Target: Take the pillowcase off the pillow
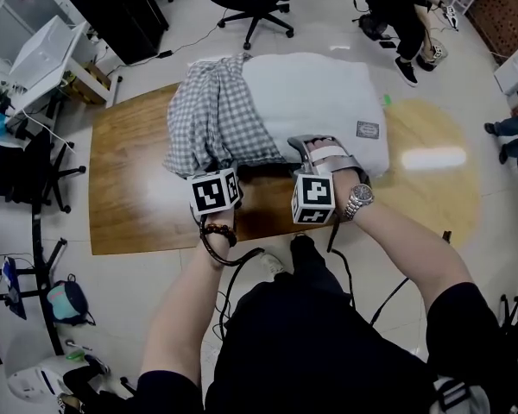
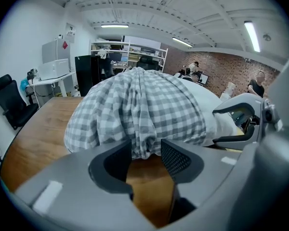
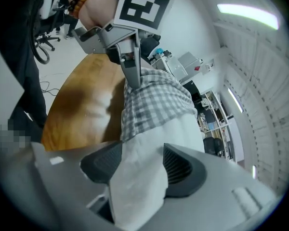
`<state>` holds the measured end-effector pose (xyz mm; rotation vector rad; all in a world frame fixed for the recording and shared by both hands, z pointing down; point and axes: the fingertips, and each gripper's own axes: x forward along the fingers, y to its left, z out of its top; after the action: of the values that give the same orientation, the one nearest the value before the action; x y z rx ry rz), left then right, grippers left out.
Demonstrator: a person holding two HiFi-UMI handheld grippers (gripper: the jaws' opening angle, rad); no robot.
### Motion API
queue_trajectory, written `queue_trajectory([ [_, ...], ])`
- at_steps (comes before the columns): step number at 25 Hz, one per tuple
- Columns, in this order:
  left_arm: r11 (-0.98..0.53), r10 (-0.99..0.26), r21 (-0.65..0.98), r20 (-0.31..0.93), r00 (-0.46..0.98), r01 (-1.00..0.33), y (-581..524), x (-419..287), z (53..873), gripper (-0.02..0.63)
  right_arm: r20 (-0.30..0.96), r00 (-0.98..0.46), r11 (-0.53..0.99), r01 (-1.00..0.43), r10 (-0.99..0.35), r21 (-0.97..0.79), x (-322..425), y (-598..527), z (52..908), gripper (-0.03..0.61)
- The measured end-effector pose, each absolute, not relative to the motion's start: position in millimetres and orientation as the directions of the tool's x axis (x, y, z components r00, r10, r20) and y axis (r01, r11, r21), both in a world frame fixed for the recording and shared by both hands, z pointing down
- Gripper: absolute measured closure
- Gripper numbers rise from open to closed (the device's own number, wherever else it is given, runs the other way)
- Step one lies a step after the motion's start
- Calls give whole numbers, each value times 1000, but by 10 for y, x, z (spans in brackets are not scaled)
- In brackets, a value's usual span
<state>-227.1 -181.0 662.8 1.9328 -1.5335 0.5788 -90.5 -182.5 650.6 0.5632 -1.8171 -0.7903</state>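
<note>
We found the pillow lying lengthwise across the desk, pillowcase bunched over its left end. Left tongs, nearest the case, stood half open, hem at their tips, unpinched. Right tongs gaped wide around the pillow's bare near edge.

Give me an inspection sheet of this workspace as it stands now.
Surface: wooden table, bare apart from the job's things.
Job's things: white pillow lies on the table; checked pillowcase bunched over its left end in the head view.
Clutter: nothing seen.
Tools: left tool open, pillowcase edge between its jaws; right tool open, pillow corner between its jaws.
Cables: black cable loops below the left tool; second cable crosses the floor.
Surroundings: office chair, white desk, person beyond the table.
</note>
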Motion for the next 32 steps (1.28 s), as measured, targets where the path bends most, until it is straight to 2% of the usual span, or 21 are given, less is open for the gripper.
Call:
queue_trajectory([
  [8,-147,-711,116,678,187,-982,-1982,-2293,6874,430,563,-274,572,55,-780,819,-855,-2048,6631,321],
  [10,-139,-705,88,691,161,-986,-2024,-2358,6881,482,542,-266,549,54,-797,834,-854,-2102,6600,405],
  [13,-151,-702,78,693,162,-986,-2064,-2389,6885,571,509,-287,522,35,-811,852,-847,-2132,6535,482],
  [16,-155,-698,92,695,175,-984,-2059,-2460,6886,597,488,-302,510,8,-819,860,-810,-2136,6498,545],
  [20,-147,-710,115,679,186,-982,-2088,-2625,6815,598,539,-285,564,-8,-793,825,-650,-2096,6547,561],
  [32,-64,-731,143,667,144,-988,-2057,-3238,6595,601,485,-318,532,-79,-815,843,-463,-2085,6186,566],
])
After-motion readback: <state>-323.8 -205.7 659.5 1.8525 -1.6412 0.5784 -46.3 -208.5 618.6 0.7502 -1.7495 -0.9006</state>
